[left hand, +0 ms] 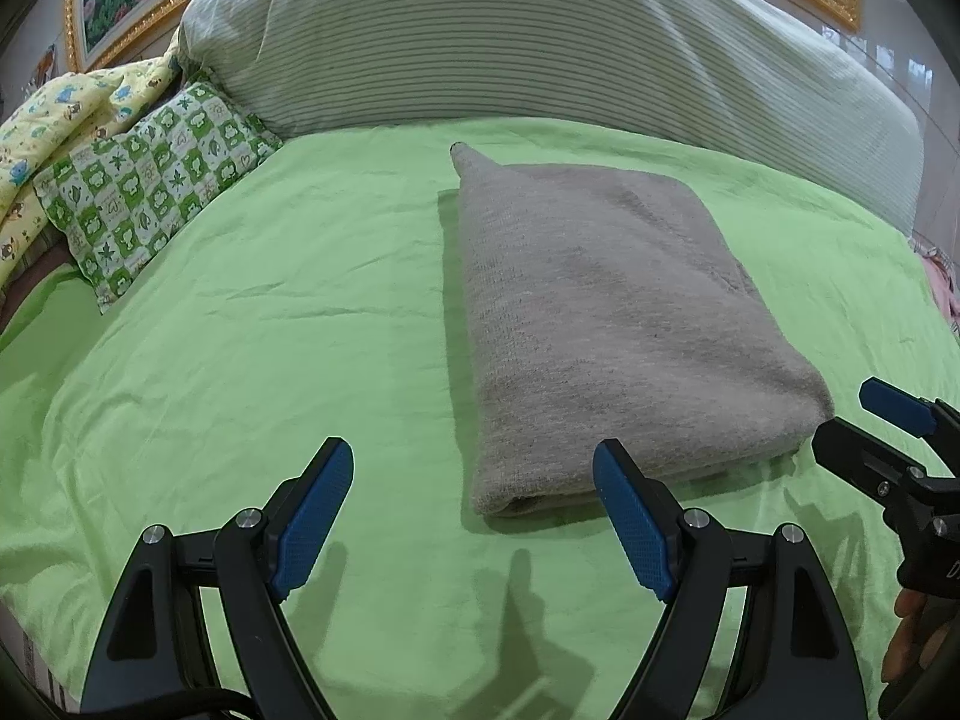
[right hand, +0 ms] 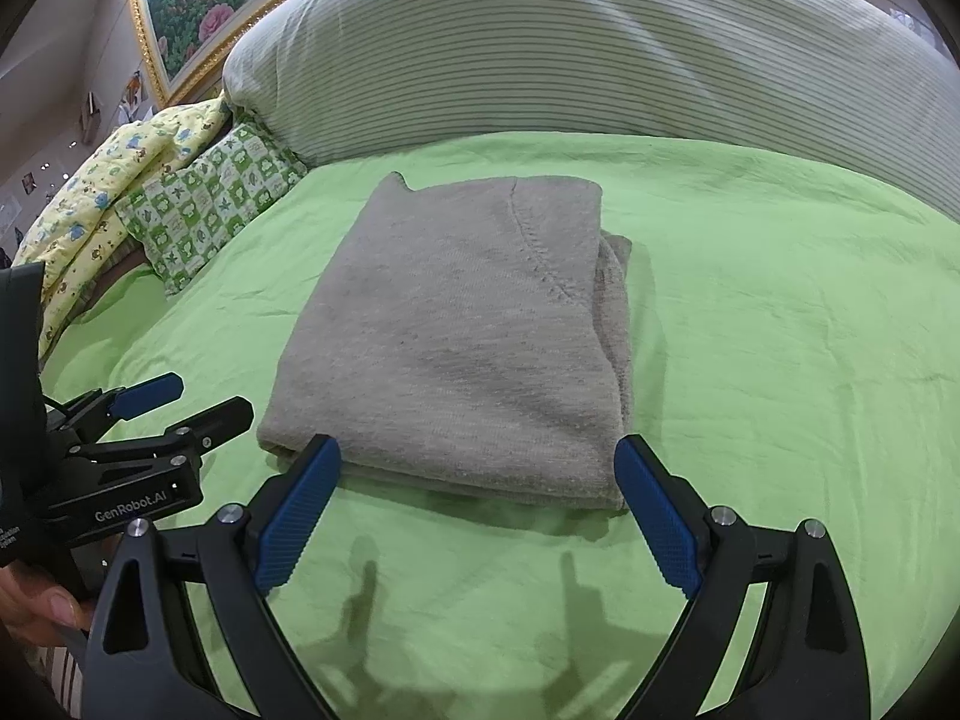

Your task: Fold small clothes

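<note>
A grey knit garment (left hand: 600, 324) lies folded into a neat rectangle on the green bed sheet (left hand: 270, 312); it also shows in the right wrist view (right hand: 462, 336). My left gripper (left hand: 474, 462) is open and empty, just short of the garment's near left corner. My right gripper (right hand: 477, 459) is open and empty, its fingertips at the garment's near edge, apparently just above the sheet. The right gripper shows at the right edge of the left wrist view (left hand: 864, 420), and the left gripper at the left of the right wrist view (right hand: 198, 399).
A large striped pillow (left hand: 510, 42) lies behind the garment. A green checked pillow (left hand: 150, 180) and a yellow printed quilt (left hand: 54, 120) sit at the far left. A gold-framed picture (right hand: 186, 6) hangs behind the bed.
</note>
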The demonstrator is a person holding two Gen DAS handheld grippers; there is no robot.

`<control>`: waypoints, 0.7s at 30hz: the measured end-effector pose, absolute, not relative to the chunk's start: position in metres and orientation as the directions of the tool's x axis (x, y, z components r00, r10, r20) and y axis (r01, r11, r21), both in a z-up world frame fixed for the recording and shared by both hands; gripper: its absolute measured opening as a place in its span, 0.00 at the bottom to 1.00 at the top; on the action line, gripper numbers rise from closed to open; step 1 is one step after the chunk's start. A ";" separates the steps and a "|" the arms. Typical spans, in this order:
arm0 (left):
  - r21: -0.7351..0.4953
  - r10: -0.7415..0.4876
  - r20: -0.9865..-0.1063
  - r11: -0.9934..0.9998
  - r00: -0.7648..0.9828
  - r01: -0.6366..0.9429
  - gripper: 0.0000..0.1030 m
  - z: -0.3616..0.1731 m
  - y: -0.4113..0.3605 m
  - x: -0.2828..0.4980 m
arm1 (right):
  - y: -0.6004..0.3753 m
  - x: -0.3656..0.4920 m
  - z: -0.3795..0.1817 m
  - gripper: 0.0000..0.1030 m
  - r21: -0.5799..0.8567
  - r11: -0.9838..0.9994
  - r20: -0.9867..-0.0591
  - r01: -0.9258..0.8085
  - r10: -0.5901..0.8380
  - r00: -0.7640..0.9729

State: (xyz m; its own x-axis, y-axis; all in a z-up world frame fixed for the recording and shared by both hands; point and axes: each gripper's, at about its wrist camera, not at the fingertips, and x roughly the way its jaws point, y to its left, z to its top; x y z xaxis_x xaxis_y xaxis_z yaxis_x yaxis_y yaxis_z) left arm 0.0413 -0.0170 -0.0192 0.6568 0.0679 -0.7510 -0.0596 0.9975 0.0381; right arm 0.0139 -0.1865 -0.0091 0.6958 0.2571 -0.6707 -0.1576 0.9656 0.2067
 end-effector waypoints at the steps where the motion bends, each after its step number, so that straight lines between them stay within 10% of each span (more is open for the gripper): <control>1: 0.037 0.066 -0.751 0.998 0.656 -0.058 0.80 -0.019 -0.017 0.041 | -0.186 0.014 -0.009 0.90 0.206 0.966 -0.672 -0.159 0.257 0.694; 21: 0.028 0.058 -0.761 0.998 0.646 -0.056 0.80 -0.020 -0.019 0.044 | -0.180 0.017 -0.011 0.90 0.202 0.964 -0.672 -0.171 0.263 0.692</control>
State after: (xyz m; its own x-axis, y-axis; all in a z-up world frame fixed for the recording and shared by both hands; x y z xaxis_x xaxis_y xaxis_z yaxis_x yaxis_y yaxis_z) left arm 0.0445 -0.0193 -0.0198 0.6460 0.0580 -0.7612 -0.0560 0.9980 0.0285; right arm 0.0174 -0.1803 -0.0115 0.6916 0.2635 -0.6725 -0.1707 0.9643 0.2023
